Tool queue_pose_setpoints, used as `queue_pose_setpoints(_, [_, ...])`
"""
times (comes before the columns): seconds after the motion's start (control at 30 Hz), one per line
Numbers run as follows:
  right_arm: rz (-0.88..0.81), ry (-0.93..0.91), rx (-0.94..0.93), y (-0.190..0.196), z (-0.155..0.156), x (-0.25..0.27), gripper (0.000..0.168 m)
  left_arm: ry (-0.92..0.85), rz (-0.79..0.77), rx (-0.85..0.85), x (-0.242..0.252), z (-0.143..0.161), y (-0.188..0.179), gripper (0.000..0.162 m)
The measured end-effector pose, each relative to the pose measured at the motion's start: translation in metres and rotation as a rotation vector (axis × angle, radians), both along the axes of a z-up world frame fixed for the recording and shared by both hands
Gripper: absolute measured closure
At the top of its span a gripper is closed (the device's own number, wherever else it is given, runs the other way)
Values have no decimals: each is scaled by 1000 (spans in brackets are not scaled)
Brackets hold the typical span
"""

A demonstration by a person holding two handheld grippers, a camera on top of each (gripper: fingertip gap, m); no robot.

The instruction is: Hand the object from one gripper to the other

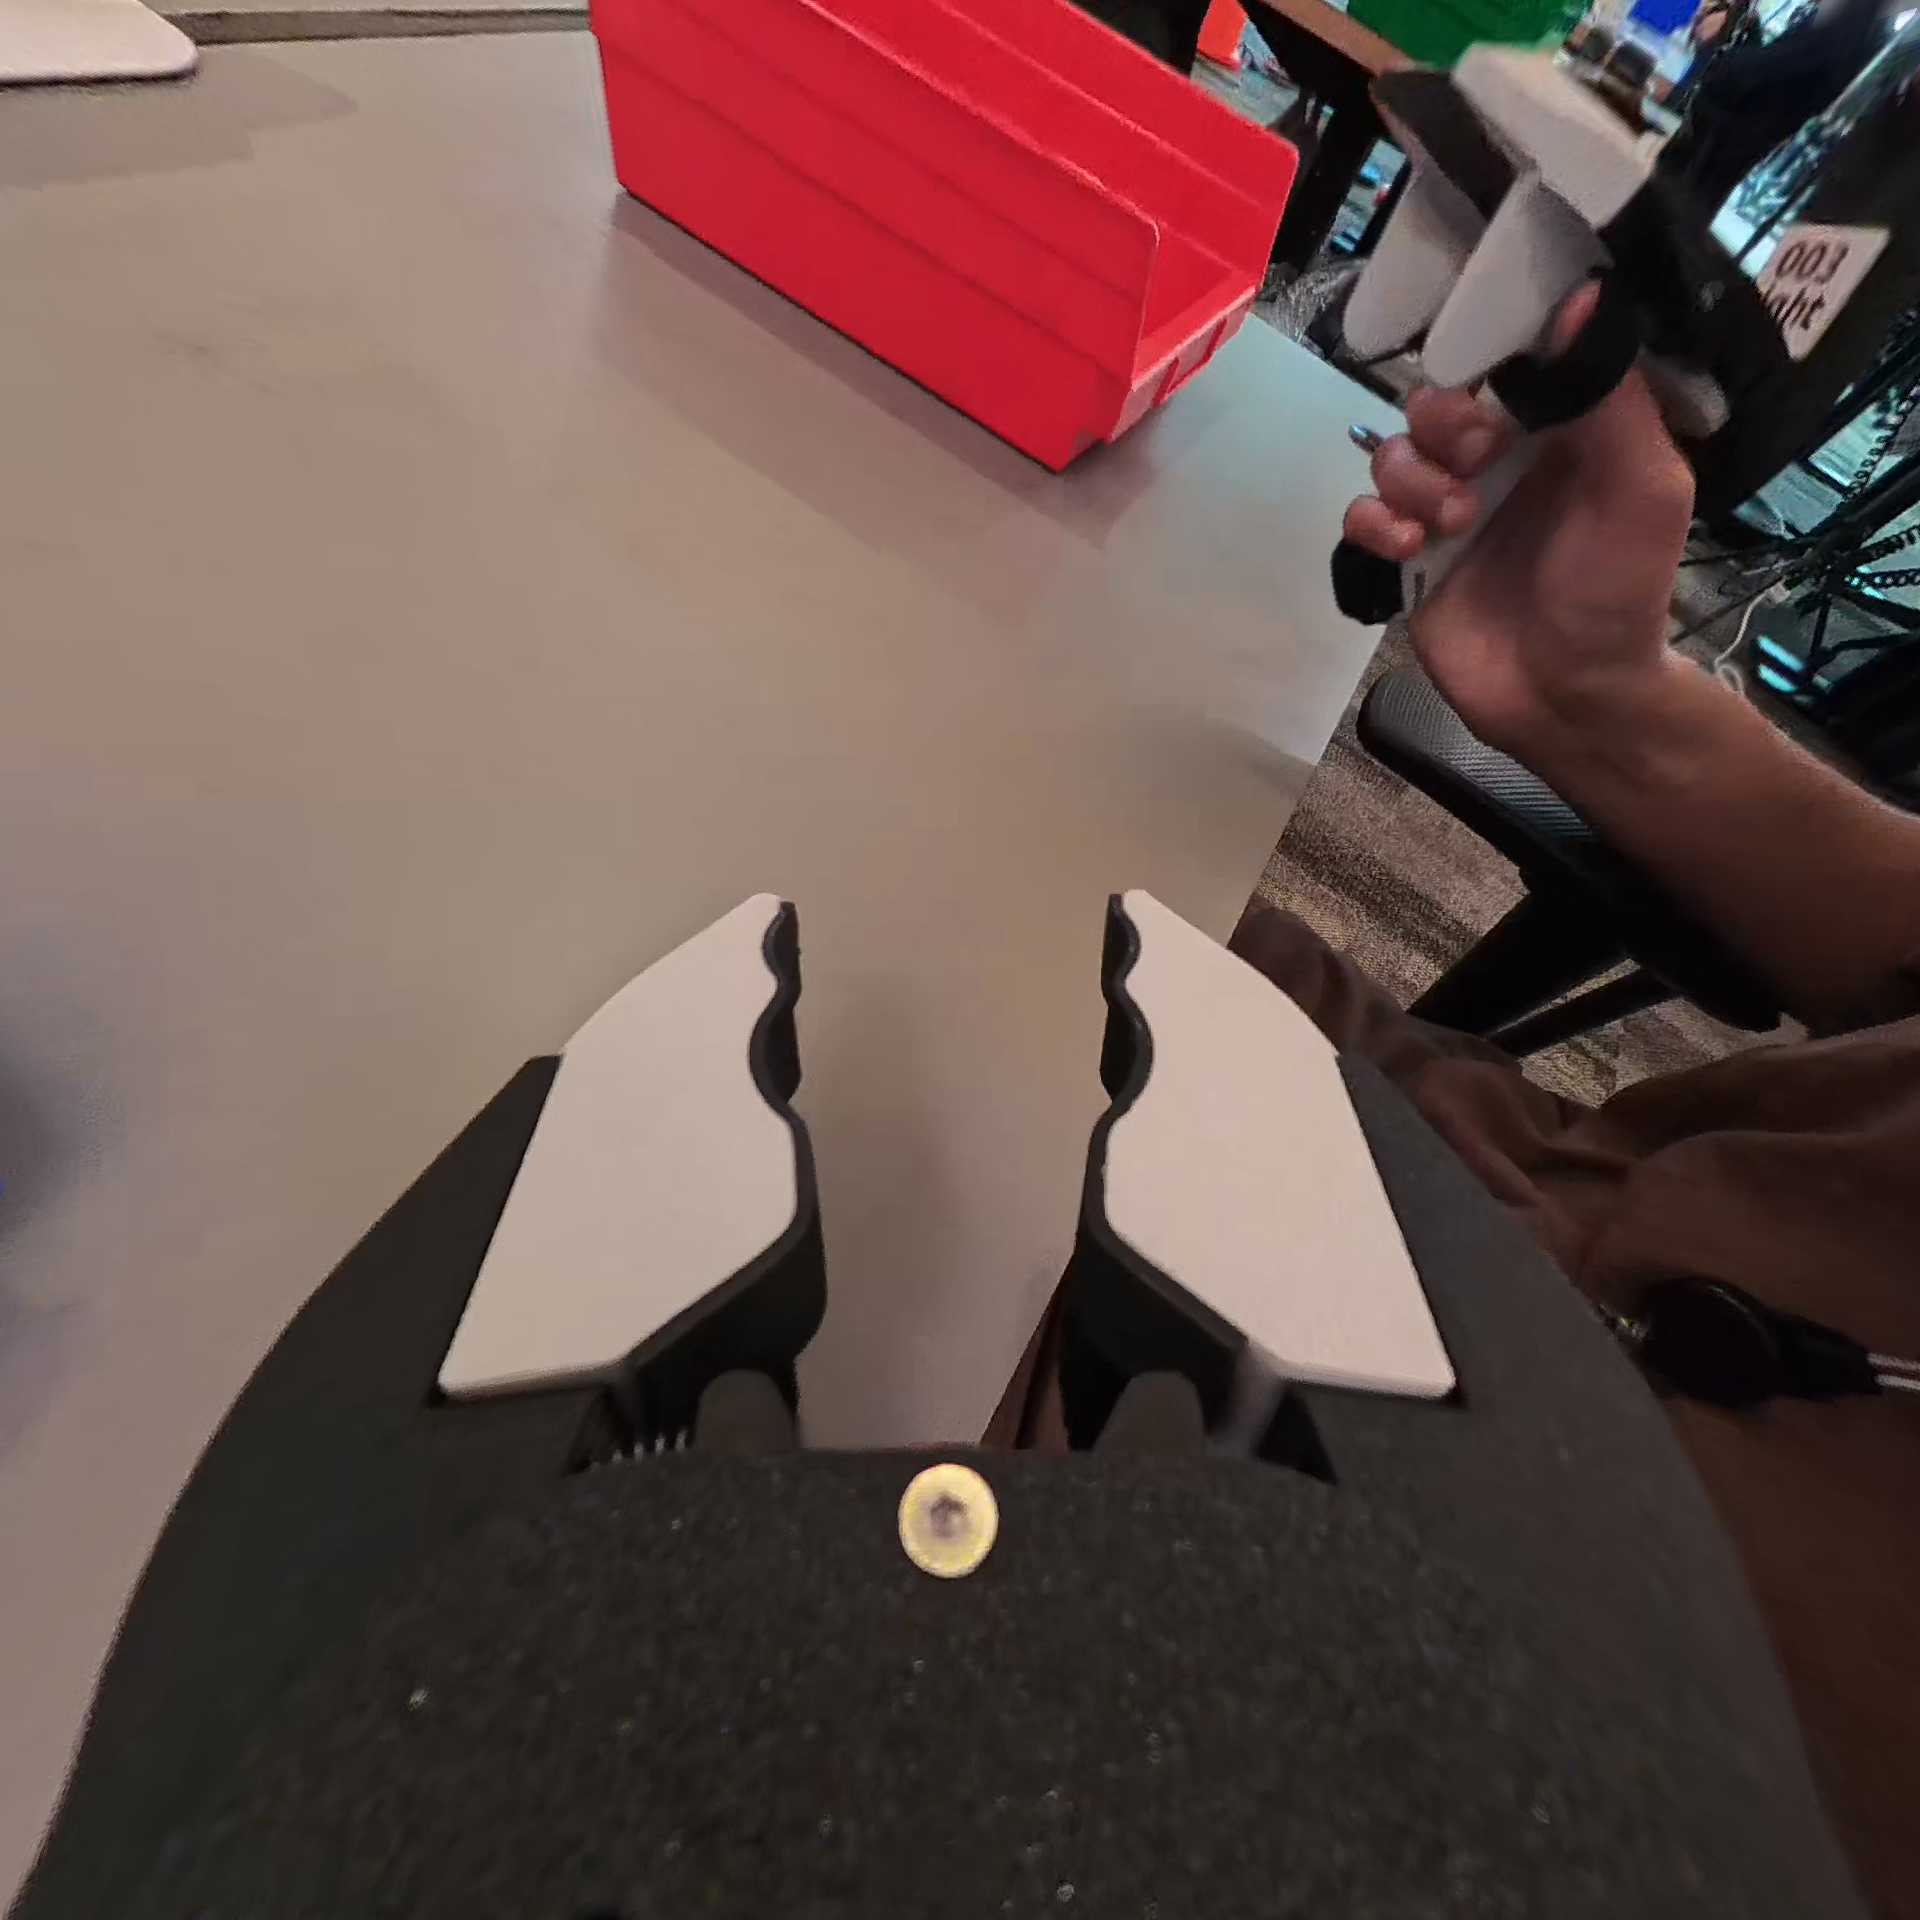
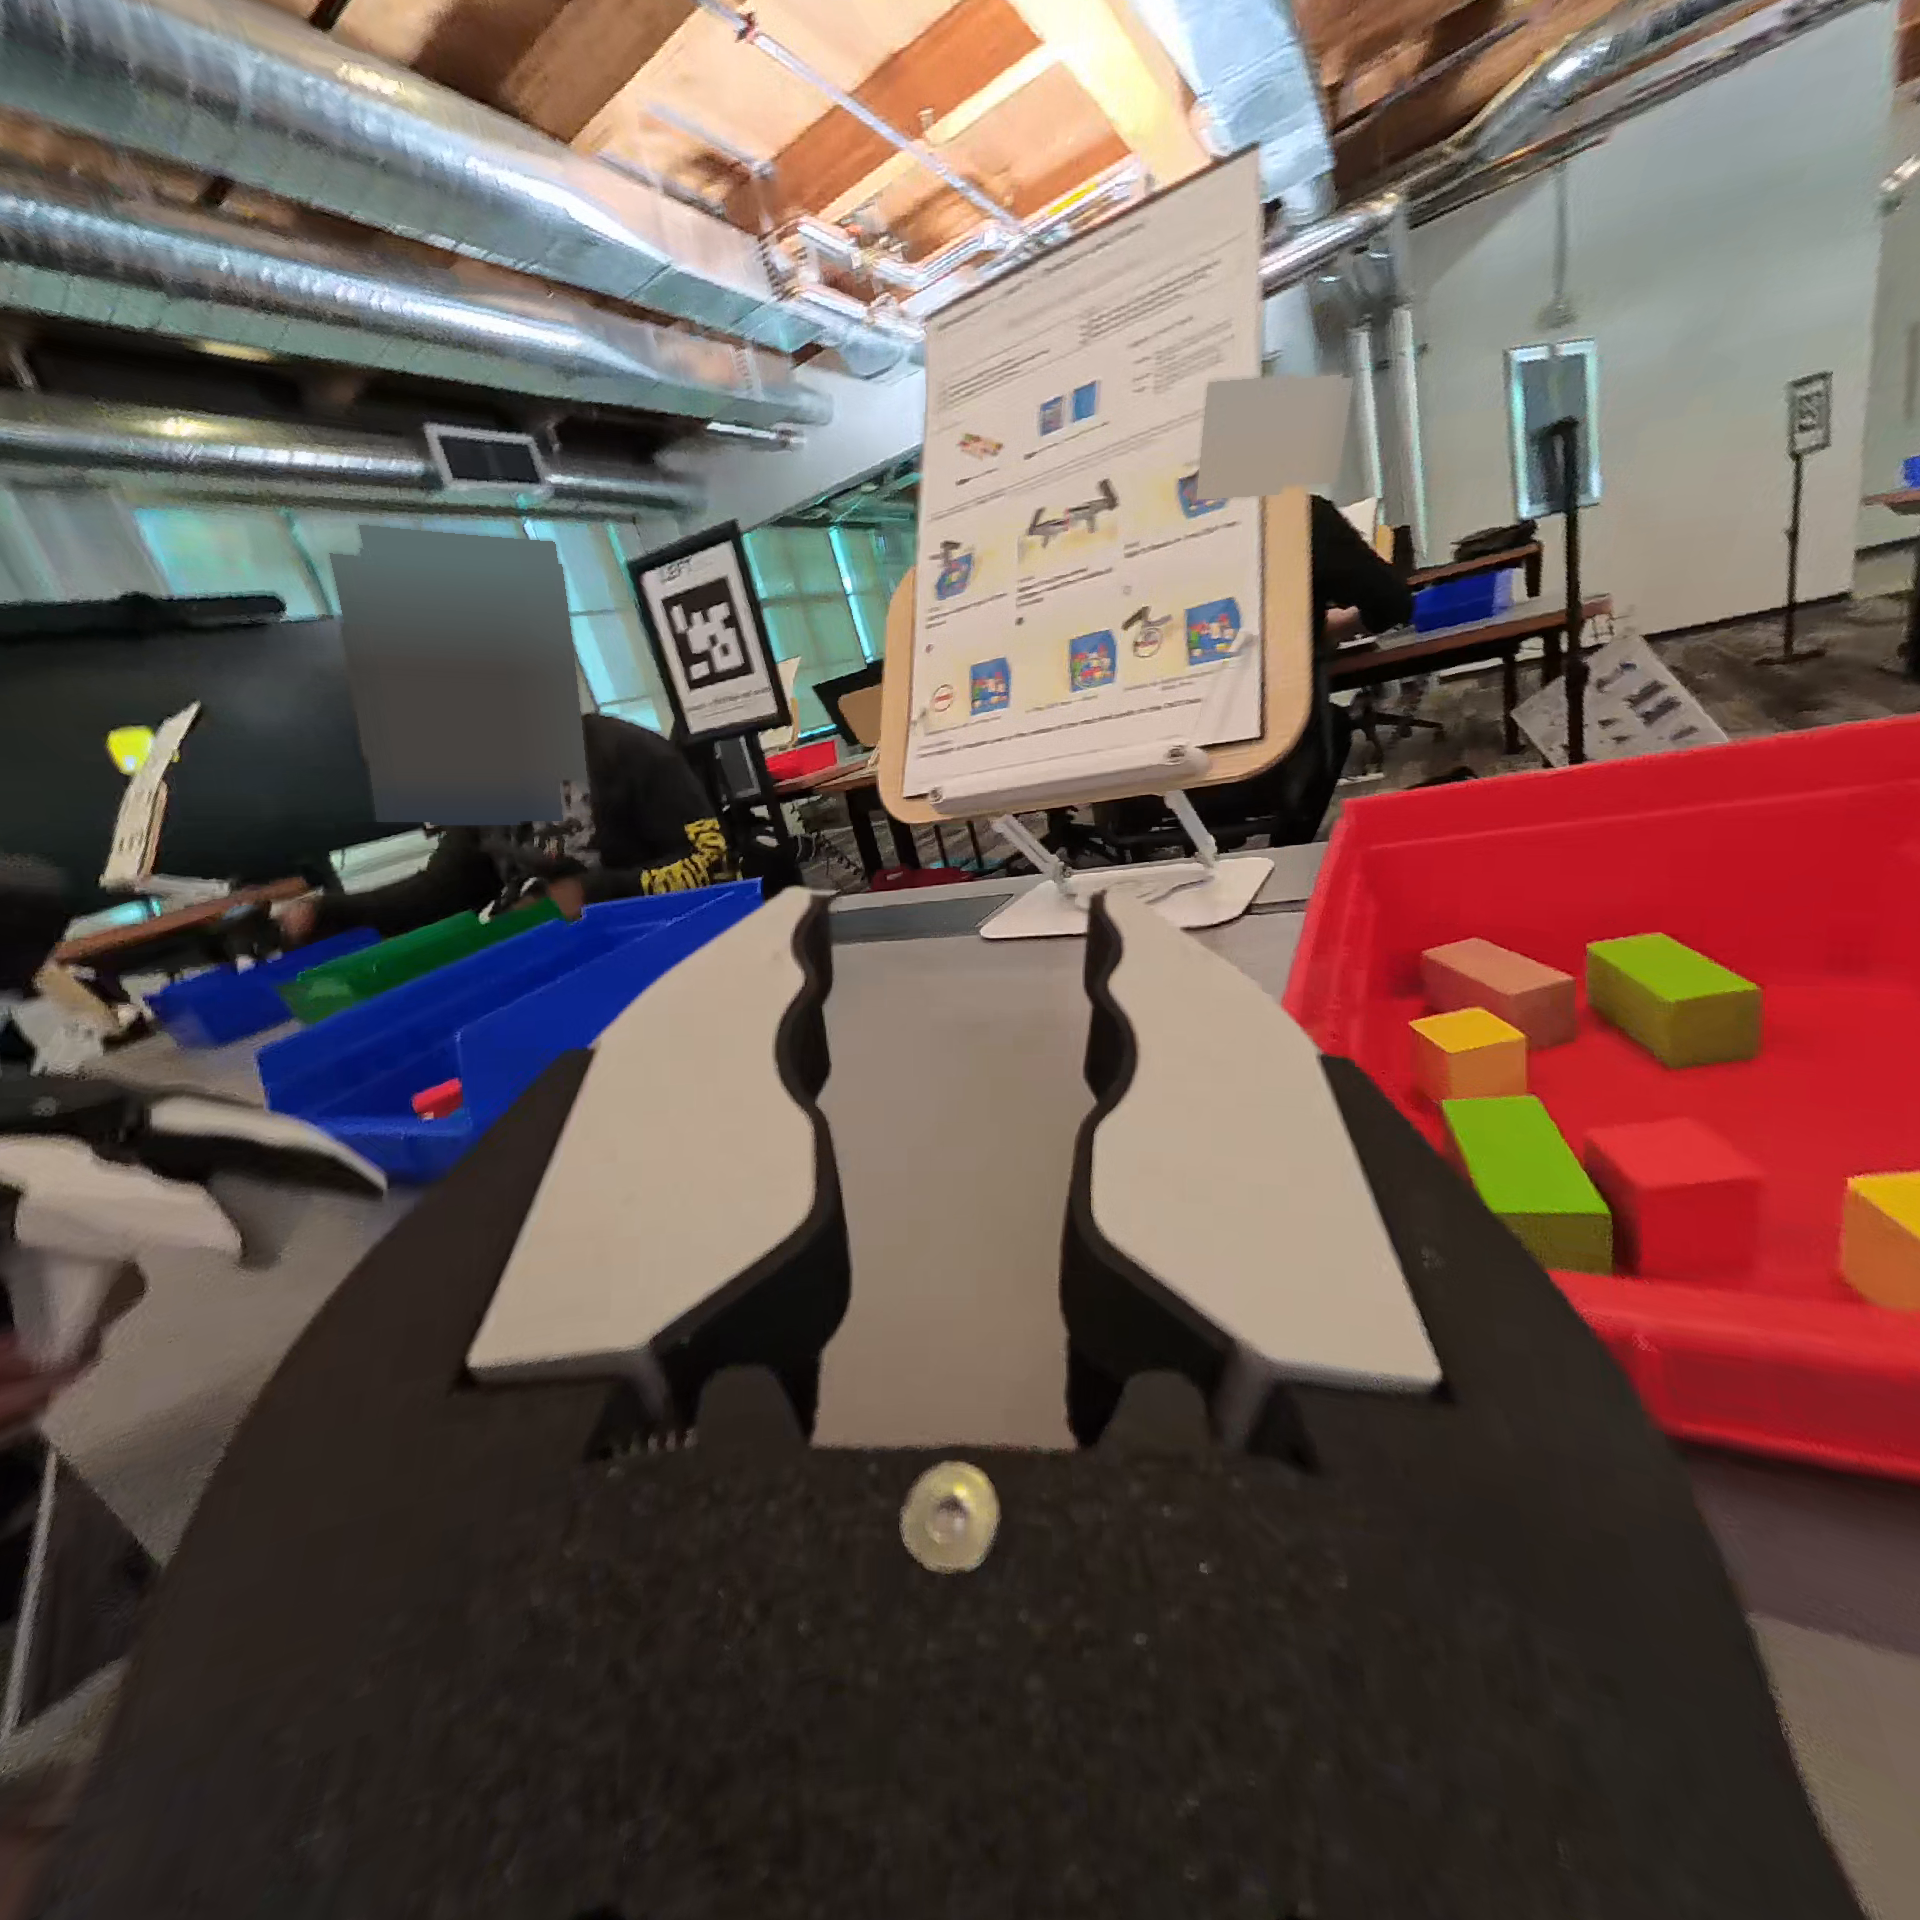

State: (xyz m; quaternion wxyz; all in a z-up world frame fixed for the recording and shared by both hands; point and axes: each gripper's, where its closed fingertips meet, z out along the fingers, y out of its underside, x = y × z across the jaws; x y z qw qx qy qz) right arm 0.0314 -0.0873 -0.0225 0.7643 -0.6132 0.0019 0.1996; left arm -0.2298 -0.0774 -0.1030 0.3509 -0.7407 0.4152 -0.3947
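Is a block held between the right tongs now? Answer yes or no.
No: the right tongs stand open with only bare grey table between them, while the coloured blocks lie in the red bin.

Glossy red plastic bin (image 1: 935,218), matt smooth grey table (image 1: 416,623), painted wooden blocks (image 2: 1673,997).

blue bin (image 2: 499,997) | green bin (image 2: 416,951) | document stand (image 2: 1091,769) | office chair (image 1: 1496,790)
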Motion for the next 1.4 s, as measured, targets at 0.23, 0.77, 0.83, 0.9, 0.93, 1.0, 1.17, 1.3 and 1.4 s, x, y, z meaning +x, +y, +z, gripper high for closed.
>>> queue_pose_setpoints(0.23, [46,-69,-93,16,-25,-10,114,274,389,-112,-107,14,101,102])
queue_pose_setpoints(0.77, [182,-75,-182,18,-43,-30,107,776,655,-376,-167,-58,175,93])
queue_pose_setpoints(0.83, [188,-84,-180,17,-43,-32,107,789,650,-410,-167,-64,175,94])
queue_pose_setpoints(0.9, [203,-81,-184,17,-43,-35,108,798,620,-459,-163,-72,172,90])
queue_pose_setpoints(0.93, [209,-77,-187,17,-43,-36,108,817,615,-468,-162,-75,172,86])
queue_pose_setpoints(1.0, [226,-69,-195,16,-45,-39,108,830,607,-486,-160,-76,174,92])
queue_pose_setpoints(1.17, [265,-58,-210,14,-46,-45,107,813,592,-517,-159,-76,177,95])
queue_pose_setpoints(1.3, [259,-77,-221,15,-50,-44,108,691,602,-508,-165,-66,182,95])
queue_pose_setpoints(1.4, [247,-87,-231,19,-54,-42,108,445,611,-526,-170,-41,189,95])
